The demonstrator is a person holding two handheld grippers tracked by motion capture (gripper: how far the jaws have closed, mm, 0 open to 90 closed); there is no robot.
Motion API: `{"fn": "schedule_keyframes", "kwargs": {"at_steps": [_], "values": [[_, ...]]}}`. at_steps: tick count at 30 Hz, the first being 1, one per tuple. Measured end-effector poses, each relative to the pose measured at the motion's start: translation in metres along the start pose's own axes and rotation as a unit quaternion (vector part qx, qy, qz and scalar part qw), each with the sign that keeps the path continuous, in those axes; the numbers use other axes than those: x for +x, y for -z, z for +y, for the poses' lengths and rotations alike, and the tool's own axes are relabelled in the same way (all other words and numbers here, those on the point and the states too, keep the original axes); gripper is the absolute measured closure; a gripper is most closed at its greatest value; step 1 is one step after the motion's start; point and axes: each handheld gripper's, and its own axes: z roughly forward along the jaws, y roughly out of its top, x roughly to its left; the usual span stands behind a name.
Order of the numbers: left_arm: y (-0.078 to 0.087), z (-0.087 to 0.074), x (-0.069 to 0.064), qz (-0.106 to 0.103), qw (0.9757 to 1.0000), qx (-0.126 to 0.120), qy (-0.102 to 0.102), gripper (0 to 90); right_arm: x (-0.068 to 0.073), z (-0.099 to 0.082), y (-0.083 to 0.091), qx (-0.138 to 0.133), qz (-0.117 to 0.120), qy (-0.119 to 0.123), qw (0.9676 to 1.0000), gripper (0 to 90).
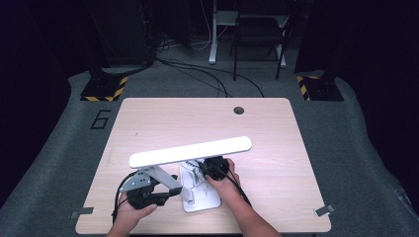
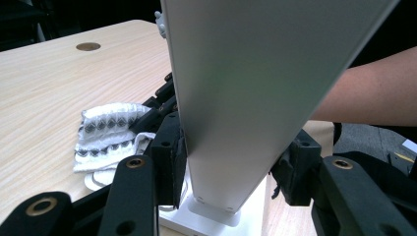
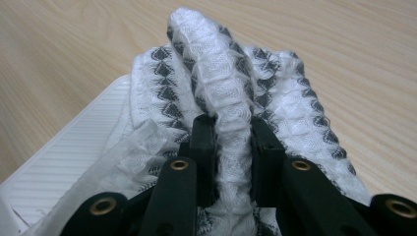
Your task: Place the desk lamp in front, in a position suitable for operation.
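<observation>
where pale wood table [image 1: 276, 128] meets grey carpet [image 1: 346, 148] — left gripper [image 2: 231, 172] clamped on lamp arm [image 2: 246, 98], right gripper [image 3: 233, 142] on patterned cloth [image 3: 295, 103]

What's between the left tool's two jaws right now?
The lamp's white arm, clamped by both pads, seen in the left gripper view; the patterned cloth lies beyond it.

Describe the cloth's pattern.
White cloth with rows of dark diamond shapes; right gripper view shows it best.
</observation>
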Motion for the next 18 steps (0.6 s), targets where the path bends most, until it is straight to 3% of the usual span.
{"fn": "schedule_keyframes", "kwargs": {"at_steps": [8,12,13,16,18], "values": [[-0.001,0.000,0.000,0.001,1.0000,-0.003,0.001,53.3,-0.002,0.003,-0.001,0.005,-0.011,0.008,0.9999,75.7],[0.000,0.000,0.000,0.001,1.0000,-0.003,0.001,53.2,-0.006,0.005,0.000,0.016,-0.020,-0.009,0.9996,76.3],[-0.001,0.000,0.000,0.000,1.0000,-0.004,0.001,53.3,-0.006,0.006,0.001,0.019,-0.016,-0.027,0.9993,76.4],[-0.001,0.000,0.000,-0.001,1.0000,-0.004,0.001,53.2,0.000,0.012,0.004,-0.004,0.018,-0.048,0.9987,76.5],[-0.001,0.000,0.000,0.000,1.0000,-0.004,0.001,53.2,0.006,0.015,0.004,-0.014,0.031,-0.037,0.9987,76.5]]}}
